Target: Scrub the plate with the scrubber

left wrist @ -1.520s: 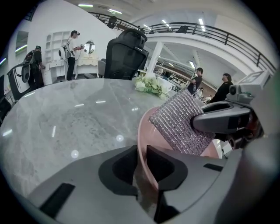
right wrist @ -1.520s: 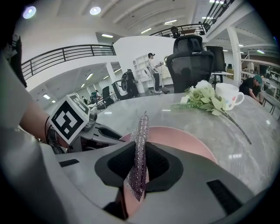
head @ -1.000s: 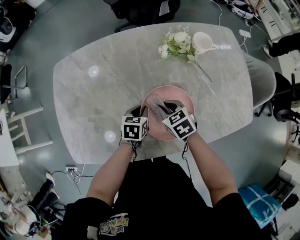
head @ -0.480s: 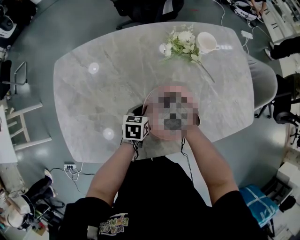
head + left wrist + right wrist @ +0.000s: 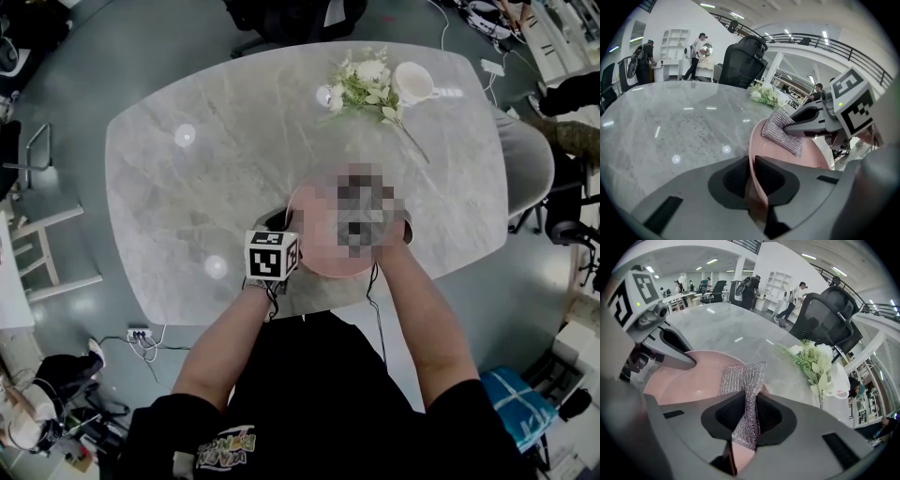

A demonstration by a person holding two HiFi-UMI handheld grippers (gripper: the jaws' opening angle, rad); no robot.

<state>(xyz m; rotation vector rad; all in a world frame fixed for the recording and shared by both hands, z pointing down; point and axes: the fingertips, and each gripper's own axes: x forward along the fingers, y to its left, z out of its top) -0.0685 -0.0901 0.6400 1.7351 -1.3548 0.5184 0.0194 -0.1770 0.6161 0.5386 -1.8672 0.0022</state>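
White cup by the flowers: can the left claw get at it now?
Probably not: the left claw is shut on the rim of the plate, and the cup stands beside the flowers at the table's far edge.

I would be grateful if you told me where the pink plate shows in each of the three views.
Head view: plate at the table near edge, only its left part showing.
Left gripper view: plate centre-right, rim clamped in the left gripper tongs.
Right gripper view: plate lower left, behind the scrubber.
Shared landmark: flowers beyond the plate.
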